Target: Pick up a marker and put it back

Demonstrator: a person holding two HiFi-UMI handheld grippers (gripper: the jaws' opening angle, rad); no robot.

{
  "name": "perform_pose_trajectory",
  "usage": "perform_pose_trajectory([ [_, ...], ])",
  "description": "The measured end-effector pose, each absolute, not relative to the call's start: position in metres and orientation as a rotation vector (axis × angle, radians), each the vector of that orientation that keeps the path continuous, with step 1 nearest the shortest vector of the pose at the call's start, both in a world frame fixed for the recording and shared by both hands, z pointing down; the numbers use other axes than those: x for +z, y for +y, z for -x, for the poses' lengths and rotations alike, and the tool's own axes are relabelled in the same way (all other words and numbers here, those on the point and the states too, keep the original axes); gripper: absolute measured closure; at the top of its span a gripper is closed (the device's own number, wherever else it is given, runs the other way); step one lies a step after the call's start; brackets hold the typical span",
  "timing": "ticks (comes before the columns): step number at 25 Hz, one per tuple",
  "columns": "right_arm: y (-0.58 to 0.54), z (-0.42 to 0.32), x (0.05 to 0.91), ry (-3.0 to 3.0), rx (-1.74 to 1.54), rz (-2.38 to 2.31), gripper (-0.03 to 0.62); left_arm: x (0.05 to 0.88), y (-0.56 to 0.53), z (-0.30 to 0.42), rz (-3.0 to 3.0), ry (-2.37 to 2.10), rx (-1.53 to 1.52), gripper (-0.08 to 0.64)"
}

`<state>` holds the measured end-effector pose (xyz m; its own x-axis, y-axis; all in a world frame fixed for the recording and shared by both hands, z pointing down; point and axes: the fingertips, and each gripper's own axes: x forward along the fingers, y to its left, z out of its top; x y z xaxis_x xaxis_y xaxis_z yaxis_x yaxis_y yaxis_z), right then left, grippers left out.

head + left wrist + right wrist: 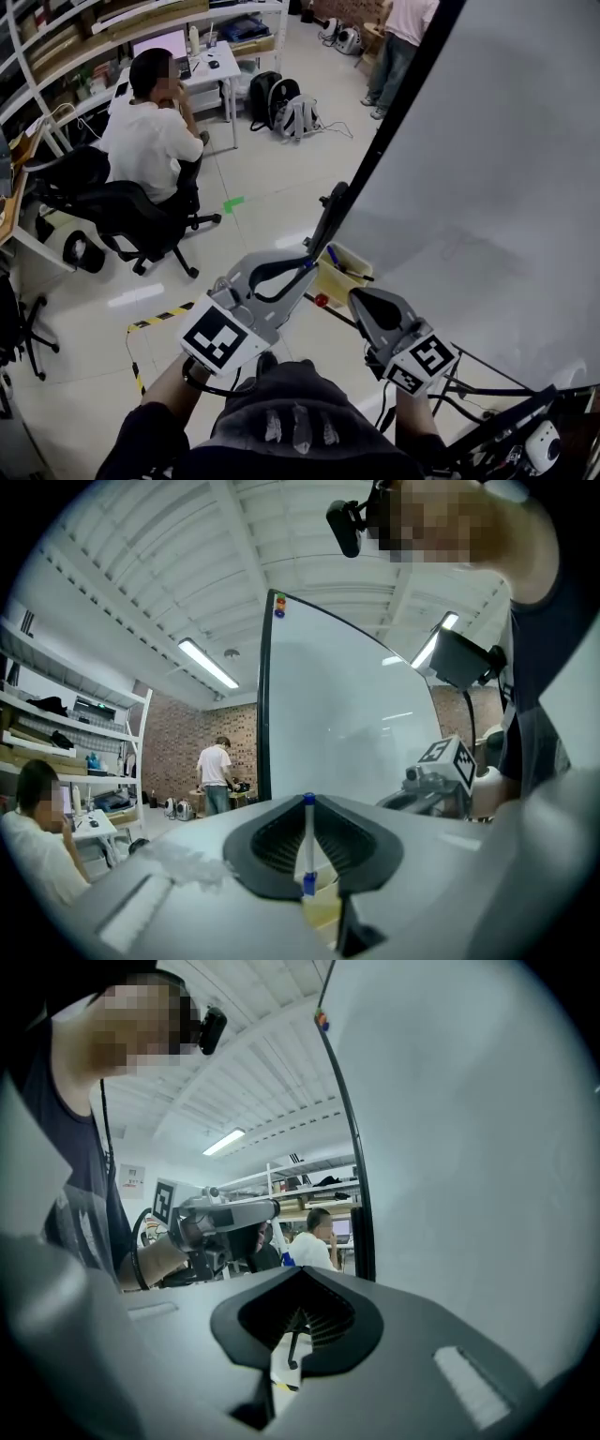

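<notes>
Clamps marker (308, 841) in left tongs (307, 803) beside whiteboard (347, 714); holds right tongs (302, 1274) together, empty. Seems light, stiff, slippery; best pinched mid-barrel.

The head camera looks steeply down on the left gripper (306, 265) and right gripper (356, 296), whose own cameras look closely along their jaws; all share the whiteboard (497, 159).

marker (308, 844): white barrel, blue ends | upright | gripped in left claw (309, 802)
</notes>
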<state>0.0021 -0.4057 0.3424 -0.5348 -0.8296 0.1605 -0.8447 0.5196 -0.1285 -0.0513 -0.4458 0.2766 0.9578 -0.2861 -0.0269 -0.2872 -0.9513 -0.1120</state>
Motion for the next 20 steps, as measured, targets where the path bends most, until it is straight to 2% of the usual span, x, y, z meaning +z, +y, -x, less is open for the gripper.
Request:
perform_pose_trajectory([
  [10,-0.373,-0.013,0.331,-2.683,0.267,-1.521,0.591,0.246,-0.41,0.065,2.968,0.47,0.095,0.525],
  [20,-0.294,-0.065,0.319,-2.799,0.225,-1.369,0.591,0.234,-0.324,0.017,2.924,0.663,0.071,0.525],
])
